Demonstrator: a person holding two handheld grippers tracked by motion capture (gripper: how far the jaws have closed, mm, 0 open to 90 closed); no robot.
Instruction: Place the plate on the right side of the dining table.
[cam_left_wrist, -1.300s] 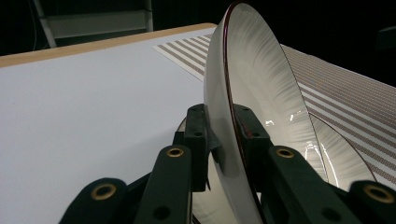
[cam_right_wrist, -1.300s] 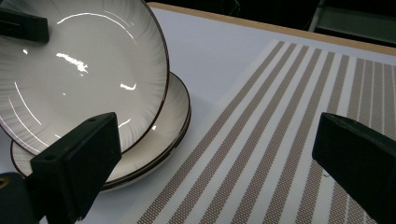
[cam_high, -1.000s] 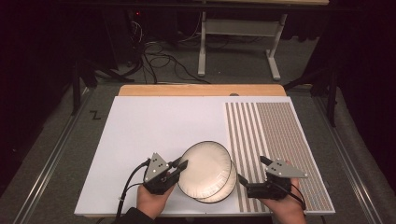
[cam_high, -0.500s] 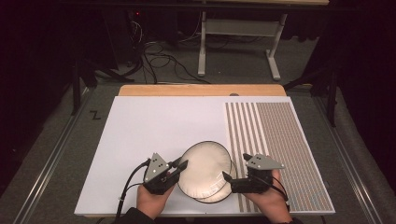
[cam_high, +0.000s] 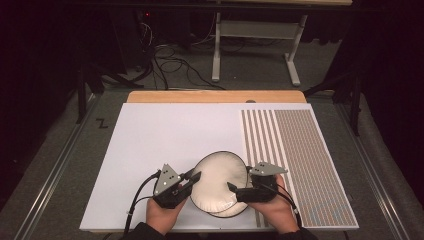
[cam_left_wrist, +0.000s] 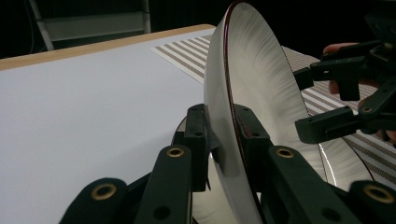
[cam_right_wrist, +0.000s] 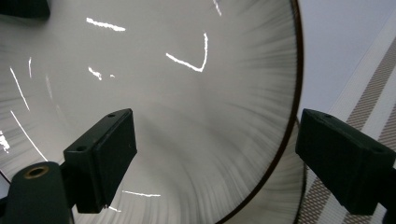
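Already the left claw (cam_high: 192, 177) pinches the tilted plate's (cam_high: 218, 175) left rim. Its right rim sits between the right claw's (cam_high: 231, 189) spread jaws, which have just been closing, untouched.

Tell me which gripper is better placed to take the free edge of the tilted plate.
Right. The right gripper has its jaws open astride the raised plate's free rim, closing in. The left gripper is already shut on the opposite edge, holding the plate tilted above a second plate.

tilted plate (cam_high: 218, 177) over second plate (cam_high: 231, 211), probably stacked
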